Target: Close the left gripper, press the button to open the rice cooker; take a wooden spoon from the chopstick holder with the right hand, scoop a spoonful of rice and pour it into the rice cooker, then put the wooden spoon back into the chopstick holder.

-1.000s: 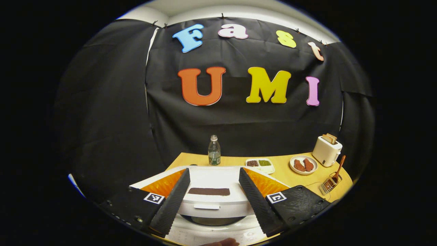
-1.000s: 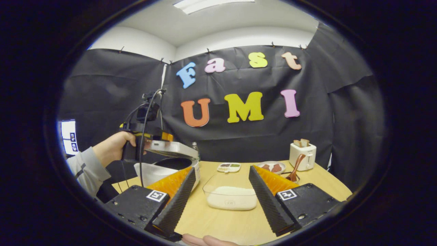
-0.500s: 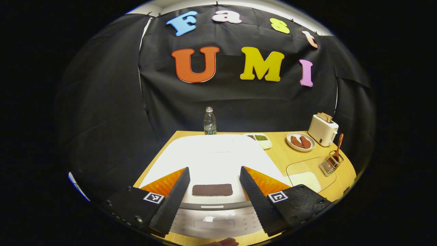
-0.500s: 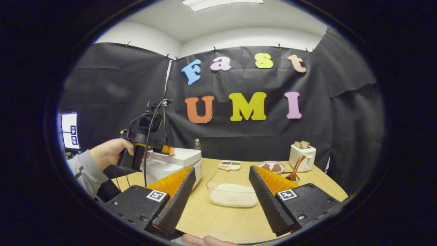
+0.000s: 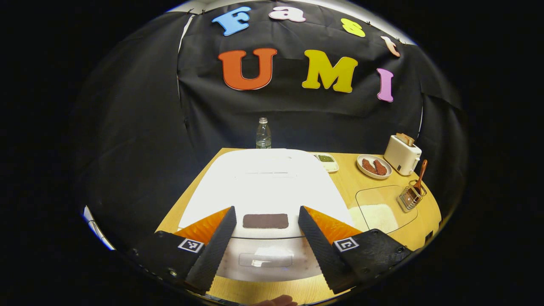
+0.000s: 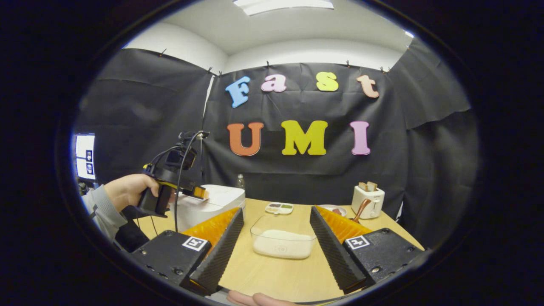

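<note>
Shut again after standing ajar a second ago, the white rice cooker (image 5: 263, 182) lies under the left gripper (image 5: 263, 238), whose fingers are spread apart above the lid's front edge, gripping nothing. At about two o'clock in the left gripper view the wooden spoon (image 5: 420, 172) stands in the wire chopstick holder (image 5: 410, 199) beside the toaster (image 5: 401, 155). The right gripper (image 6: 274, 244), fingers likewise parted and empty, frames the clear container of rice (image 6: 282, 242) on the wooden table (image 6: 276, 276).
</note>
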### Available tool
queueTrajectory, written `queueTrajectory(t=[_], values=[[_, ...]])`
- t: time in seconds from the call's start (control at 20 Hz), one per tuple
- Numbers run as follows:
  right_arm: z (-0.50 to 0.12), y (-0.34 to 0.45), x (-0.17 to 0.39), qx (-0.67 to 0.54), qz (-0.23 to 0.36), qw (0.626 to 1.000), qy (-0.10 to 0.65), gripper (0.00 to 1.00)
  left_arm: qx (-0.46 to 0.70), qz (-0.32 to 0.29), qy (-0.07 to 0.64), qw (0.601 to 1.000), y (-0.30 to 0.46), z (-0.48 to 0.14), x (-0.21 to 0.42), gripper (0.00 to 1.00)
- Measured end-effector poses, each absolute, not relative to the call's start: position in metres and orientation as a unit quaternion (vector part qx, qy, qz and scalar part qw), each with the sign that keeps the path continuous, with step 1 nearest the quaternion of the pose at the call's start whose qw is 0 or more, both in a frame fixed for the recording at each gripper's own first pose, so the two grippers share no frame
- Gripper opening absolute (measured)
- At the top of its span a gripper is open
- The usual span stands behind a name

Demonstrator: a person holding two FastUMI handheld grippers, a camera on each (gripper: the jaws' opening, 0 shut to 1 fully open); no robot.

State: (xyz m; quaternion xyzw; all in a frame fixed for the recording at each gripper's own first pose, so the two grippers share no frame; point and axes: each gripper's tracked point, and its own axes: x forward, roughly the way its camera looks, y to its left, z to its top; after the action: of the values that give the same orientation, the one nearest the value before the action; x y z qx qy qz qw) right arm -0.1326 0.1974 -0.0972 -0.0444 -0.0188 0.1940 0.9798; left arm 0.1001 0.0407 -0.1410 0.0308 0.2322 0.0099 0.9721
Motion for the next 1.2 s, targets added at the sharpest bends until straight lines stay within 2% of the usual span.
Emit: queueTrajectory(t=[0.05,0.1,0.25,0.3,0.6,0.8,0.85,0.9,0.95,1.05,1.15,1.2], values=[[-0.097,0.198,-0.133,-0.045,0.194,0.98,-0.018,1.0,0.032,0.01,0.231,0.972,0.04,-0.14,0.099,0.96],[-0.098,0.199,-0.133,-0.046,0.195,0.98,-0.017,0.96,0.03,0.01,0.228,0.973,0.04,-0.14,0.1,0.96],[-0.099,0.2,-0.133,-0.046,0.196,0.979,-0.013,0.96,0.027,0.01,0.227,0.974,0.041,-0.14,0.1,0.96],[-0.098,0.198,-0.132,-0.045,0.193,0.98,-0.013,1.0,0.032,0.012,0.225,0.974,0.041,-0.139,0.099,0.96],[-0.093,0.18,-0.125,-0.047,0.165,0.985,-0.02,1.0,0.03,0.02,0.199,0.979,0.042,-0.129,0.091,0.94],[-0.082,0.152,-0.115,-0.046,0.121,0.991,-0.034,1.0,0.012,0.004,0.148,0.989,0.027,-0.104,0.073,0.92],[-0.082,0.149,-0.115,-0.042,0.116,0.992,-0.031,0.96,0.008,-0.001,0.135,0.991,0.021,-0.098,0.067,0.92],[-0.082,0.146,-0.113,-0.037,0.114,0.992,-0.028,1.0,0.004,-0.006,0.126,0.992,0.016,-0.092,0.059,0.92],[-0.081,0.144,-0.112,-0.034,0.113,0.993,-0.027,0.96,0.001,-0.01,0.116,0.993,0.011,-0.088,0.049,0.91],[-0.076,0.138,-0.112,-0.029,0.106,0.994,-0.027,1.0,0.005,-0.01,0.087,0.996,0.008,-0.075,0.031,0.91],[-0.072,0.134,-0.112,-0.018,0.102,0.994,-0.03,0.96,0.013,-0.009,0.054,0.998,0.005,-0.062,0.013,0.91],[-0.07,0.135,-0.113,-0.012,0.105,0.994,-0.032,1.0,0.016,-0.008,0.039,0.999,0.003,-0.055,0.003,0.91]])
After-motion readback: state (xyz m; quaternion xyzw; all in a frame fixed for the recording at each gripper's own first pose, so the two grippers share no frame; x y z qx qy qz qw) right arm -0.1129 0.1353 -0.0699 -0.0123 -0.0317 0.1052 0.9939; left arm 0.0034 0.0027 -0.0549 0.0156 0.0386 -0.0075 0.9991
